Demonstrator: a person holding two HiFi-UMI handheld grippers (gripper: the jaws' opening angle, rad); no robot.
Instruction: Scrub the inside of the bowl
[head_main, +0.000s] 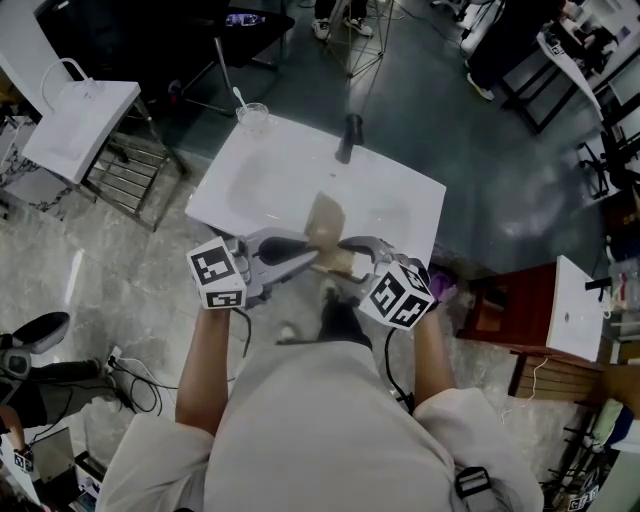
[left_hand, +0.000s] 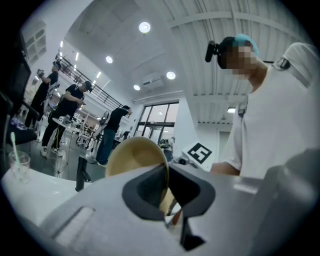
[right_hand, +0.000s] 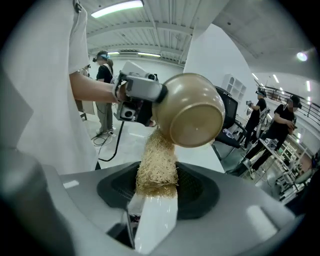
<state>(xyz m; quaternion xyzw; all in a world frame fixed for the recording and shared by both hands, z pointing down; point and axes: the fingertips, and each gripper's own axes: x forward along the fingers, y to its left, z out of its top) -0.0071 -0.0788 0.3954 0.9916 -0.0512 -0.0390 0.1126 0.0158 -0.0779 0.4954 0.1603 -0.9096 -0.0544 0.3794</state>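
Left gripper (left_hand: 168, 199) clamps bowl (left_hand: 134, 156) rim — right gripper (right_hand: 158, 194) grips brush (right_hand: 157, 159), seemingly reaching inside.

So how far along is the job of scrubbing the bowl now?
Done: the left gripper grips the bowl by its rim, held up at the white sink. In hand: the right gripper holds the brush, bristles up at the bowl's lower edge. Left: the left gripper view shows no bristles inside, so the inside scrubbing remains.

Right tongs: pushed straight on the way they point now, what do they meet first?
The brush gripped in the right tongs leads; its bristles would meet the bowl first, seemingly its outer wall near the rim, not the inside. They may already touch; depth is unclear.
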